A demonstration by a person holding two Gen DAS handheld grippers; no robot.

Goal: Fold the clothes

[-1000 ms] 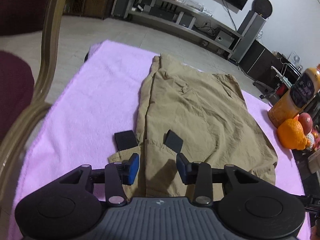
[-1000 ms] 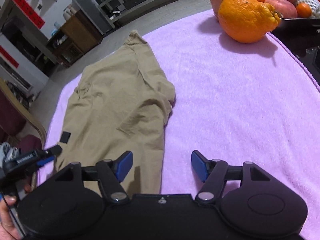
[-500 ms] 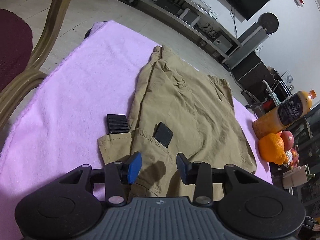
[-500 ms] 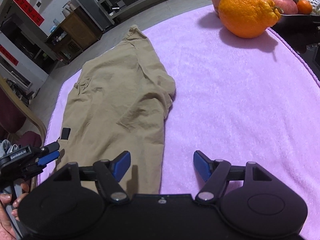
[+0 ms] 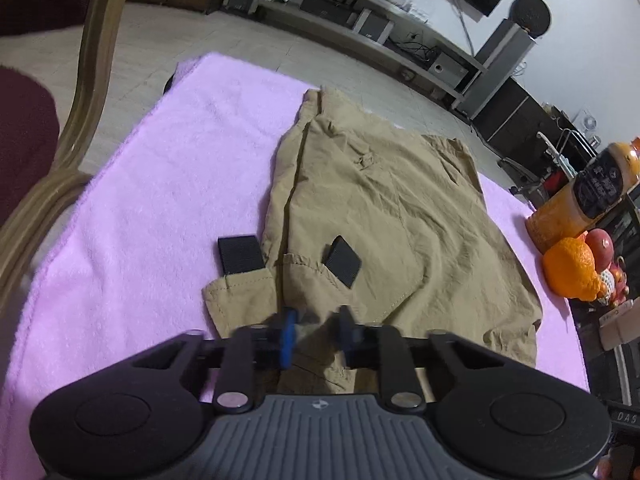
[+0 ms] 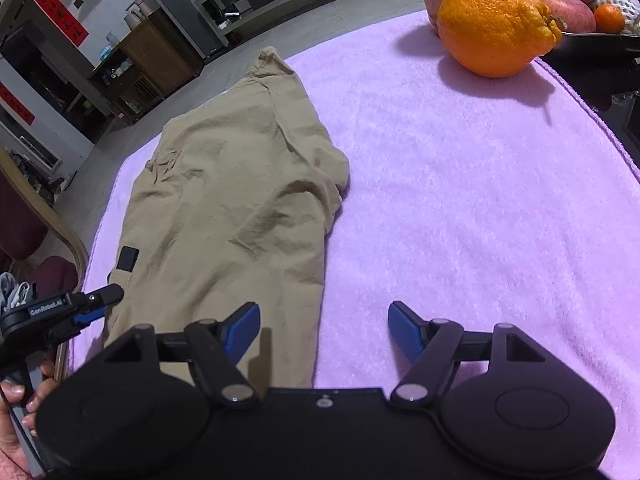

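Note:
Khaki trousers [image 5: 384, 216] lie folded lengthwise on a pink towel [image 5: 160, 216], with two black tabs [image 5: 240, 254] at the near waistband. My left gripper [image 5: 316, 332] sits low on the near waistband edge, its blurred jaws close together with a fold of khaki cloth between them. In the right wrist view the trousers [image 6: 224, 208] lie to the left, and my right gripper [image 6: 324, 328] is open and empty, straddling the cloth's right edge just above the towel [image 6: 480, 200]. The left gripper [image 6: 96, 304] shows at the far left there.
An orange [image 6: 492, 28], a juice bottle [image 5: 584, 196] and a tray of fruit [image 6: 592, 36] stand at the towel's right end. A wooden chair [image 5: 60, 168] stands at the left side. A TV shelf [image 5: 360, 28] lies beyond the floor.
My left gripper has dropped onto the near waistband and its jaws have narrowed around the cloth. The right gripper has barely moved and stays open.

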